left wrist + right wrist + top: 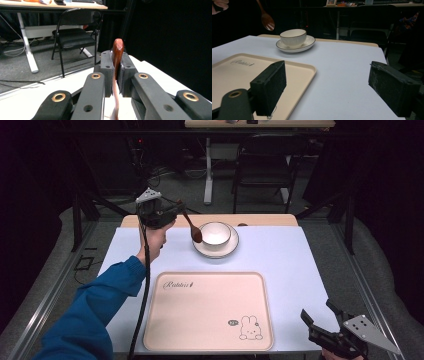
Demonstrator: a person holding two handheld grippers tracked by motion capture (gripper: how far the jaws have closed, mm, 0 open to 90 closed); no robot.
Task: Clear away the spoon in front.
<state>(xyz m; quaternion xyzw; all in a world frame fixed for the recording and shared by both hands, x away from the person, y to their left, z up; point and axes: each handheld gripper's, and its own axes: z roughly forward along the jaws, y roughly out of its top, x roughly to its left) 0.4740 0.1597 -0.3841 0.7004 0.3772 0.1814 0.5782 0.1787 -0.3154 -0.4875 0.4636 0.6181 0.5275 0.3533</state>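
Note:
A brown wooden spoon (191, 225) hangs in the air left of the white bowl (216, 233), its scoop end lowest. My left gripper (176, 210) is shut on the spoon's handle; in the left gripper view the spoon (117, 53) stands pinched between the two pads. The bowl rests on a white saucer (216, 251) at the table's far middle. In the right gripper view the spoon (267, 21) hovers above and left of the bowl (293, 37). My right gripper (320, 312) waits open near the front right corner, nothing between its jaws.
A beige tray (210, 312) with a rabbit print lies on the near half of the pale table (280, 255). A black folding chair (265, 165) and a desk leg stand beyond the far edge. A blue sleeve reaches in from the lower left.

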